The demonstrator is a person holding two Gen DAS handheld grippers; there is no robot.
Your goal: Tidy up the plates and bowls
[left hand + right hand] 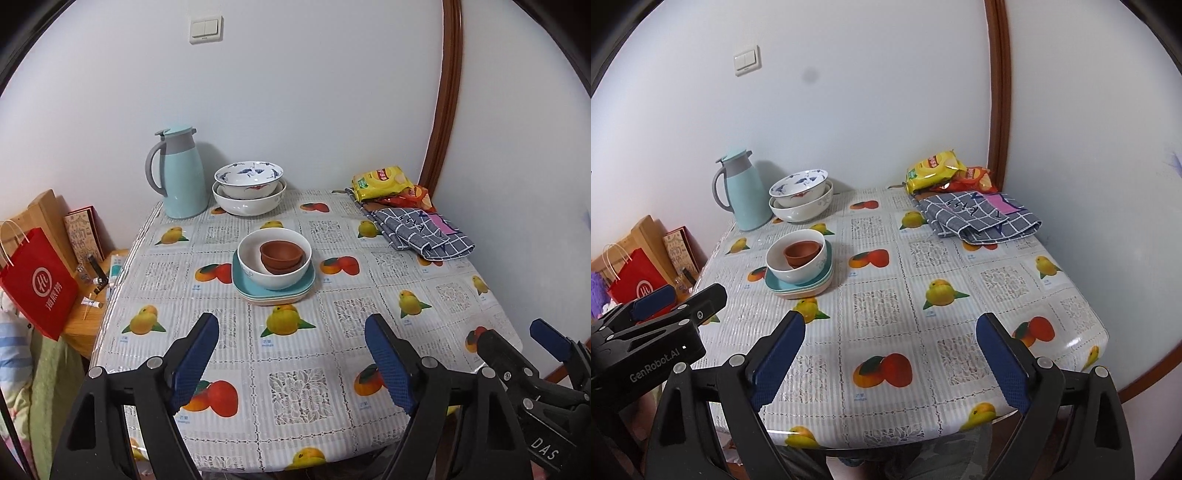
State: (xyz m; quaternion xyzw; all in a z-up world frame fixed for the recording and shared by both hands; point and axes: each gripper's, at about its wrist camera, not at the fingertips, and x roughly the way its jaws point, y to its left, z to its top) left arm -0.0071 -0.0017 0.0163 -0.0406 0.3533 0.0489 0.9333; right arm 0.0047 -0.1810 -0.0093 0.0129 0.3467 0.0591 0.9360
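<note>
A white bowl (pixel 275 273) holding two nested brown bowls (pixel 282 254) sits on a stack of teal and pale plates (pixel 258 293) mid-table. It also shows in the right wrist view (pixel 798 271). A blue-patterned bowl (pixel 249 177) nests in a larger white bowl (pixel 249 205) at the back. My left gripper (pixel 291 365) is open and empty over the table's near edge. My right gripper (pixel 890 362) is open and empty, beside the left one, which shows at the left of the right wrist view (pixel 670 306).
A teal thermos jug (pixel 181 177) stands at the back left. Snack bags (pixel 384 181) and a folded checked cloth (pixel 421 232) lie at the back right. The fruit-print tablecloth (pixel 295 398) covers the table. A red bag (pixel 40 284) stands on a low stand to the left.
</note>
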